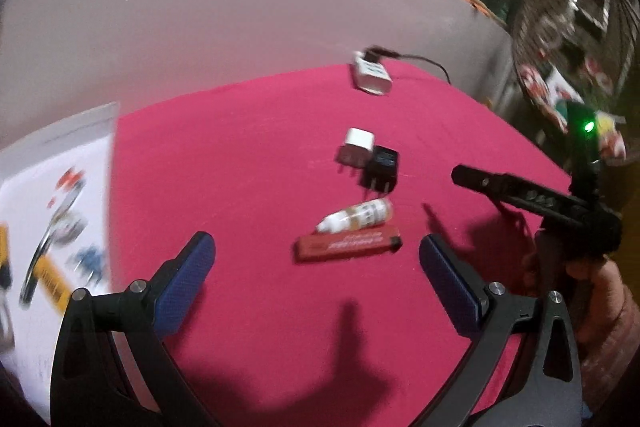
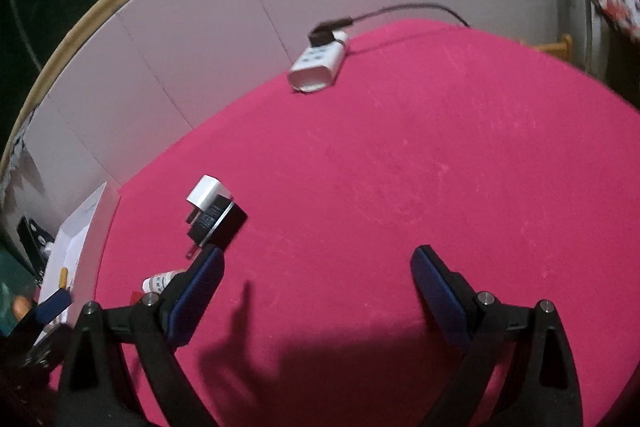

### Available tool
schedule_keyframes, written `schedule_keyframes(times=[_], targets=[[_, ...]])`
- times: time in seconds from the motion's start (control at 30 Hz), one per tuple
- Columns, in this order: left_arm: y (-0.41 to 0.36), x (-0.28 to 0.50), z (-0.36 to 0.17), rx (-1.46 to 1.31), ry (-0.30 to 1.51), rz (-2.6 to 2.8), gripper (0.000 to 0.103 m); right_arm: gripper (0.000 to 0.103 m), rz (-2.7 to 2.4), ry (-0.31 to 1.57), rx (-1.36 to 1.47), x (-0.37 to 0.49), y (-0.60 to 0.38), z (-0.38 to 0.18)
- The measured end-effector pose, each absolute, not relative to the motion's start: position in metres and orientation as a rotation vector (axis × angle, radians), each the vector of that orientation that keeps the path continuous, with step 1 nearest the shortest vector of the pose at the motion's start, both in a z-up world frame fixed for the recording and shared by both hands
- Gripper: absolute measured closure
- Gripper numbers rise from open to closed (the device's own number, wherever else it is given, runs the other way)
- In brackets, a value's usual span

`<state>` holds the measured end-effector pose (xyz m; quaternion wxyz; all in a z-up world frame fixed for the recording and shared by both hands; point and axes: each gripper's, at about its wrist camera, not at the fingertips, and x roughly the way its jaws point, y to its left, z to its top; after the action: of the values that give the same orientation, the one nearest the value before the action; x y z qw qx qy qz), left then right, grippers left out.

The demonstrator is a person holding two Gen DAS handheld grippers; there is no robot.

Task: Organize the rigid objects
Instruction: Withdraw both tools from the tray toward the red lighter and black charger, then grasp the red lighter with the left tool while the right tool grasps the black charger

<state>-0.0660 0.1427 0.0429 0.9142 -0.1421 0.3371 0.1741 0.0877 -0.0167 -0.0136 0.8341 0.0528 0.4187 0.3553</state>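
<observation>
Pink cloth (image 1: 248, 155) | two chargers (image 1: 368, 159) | one lighter (image 1: 348, 246) | one bottle (image 1: 356, 215)

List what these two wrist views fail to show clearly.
- Red lighter: label print blurred in the left wrist view; in the right wrist view nearly all hidden behind the right claw.
- Small bottle: mostly covered by that claw's finger.
- Printed sheet: motion-blurred and cut off by the frame edge.
- Power strip cable: its end runs off the pink cloth.
</observation>
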Motion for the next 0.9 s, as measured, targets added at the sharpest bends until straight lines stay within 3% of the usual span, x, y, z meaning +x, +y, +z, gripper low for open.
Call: schedule_keyframes(times=[0.27, 0.53, 0.7, 0.83, 0.9], targets=[[0.135, -0.003, 0.009, -0.192, 0.850, 0.234, 0.000, 0.007, 0.787, 0.893, 0.181, 0.092, -0.024, -0.016], [0.099, -0.039, 0.009, -0.268, 0.871, -0.014, 0.000, 0.007, 0.813, 0.895, 0.243, 0.094, -0.031, -0.017], [0.100, -0.043, 0.020, -0.232, 0.841, 0.120, 0.001, 0.007, 0.816, 0.895, 0.252, 0.094, -0.031, -0.017], [0.112, -0.028, 0.011, -0.263, 0.896, 0.181, 0.042, 0.007, 0.818, 0.896, 0.254, 0.095, -0.032, -0.017], [0.107, -0.019, 0.005, -0.228, 0.919, 0.193, 0.046, 0.007, 0.819, 0.897, 0.254, 0.095, -0.032, -0.017]])
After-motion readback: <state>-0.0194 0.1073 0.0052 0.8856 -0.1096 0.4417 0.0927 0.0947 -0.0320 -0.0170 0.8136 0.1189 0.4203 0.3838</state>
